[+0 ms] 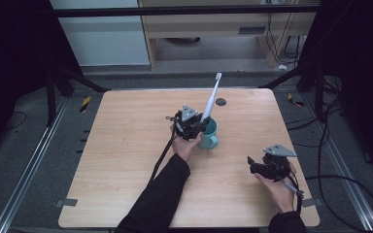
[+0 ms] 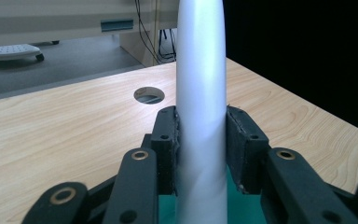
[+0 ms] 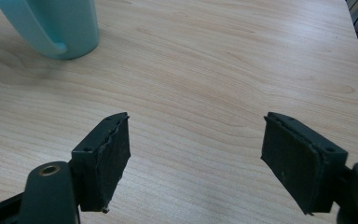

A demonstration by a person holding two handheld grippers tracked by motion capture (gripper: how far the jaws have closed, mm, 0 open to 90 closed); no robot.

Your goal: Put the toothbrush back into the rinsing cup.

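Note:
A white electric toothbrush (image 1: 211,100) leans up and to the right out of a teal mug (image 1: 209,135) near the table's middle. My left gripper (image 1: 194,127) is shut on the toothbrush's handle just above the mug's rim. In the left gripper view both pads (image 2: 169,145) press the white handle (image 2: 201,121), with teal showing below. My right gripper (image 1: 250,163) rests low near the table's front right, open, with nothing between its jaws. In the right gripper view its jaws (image 3: 196,161) stand wide over bare wood, and the mug (image 3: 56,25) with its handle sits at the upper left.
The wooden table (image 1: 126,145) has a round cable hole (image 1: 221,101) behind the mug. Metal rails and dark frame posts run along both sides. A cabinet and cables stand on the floor beyond the far edge.

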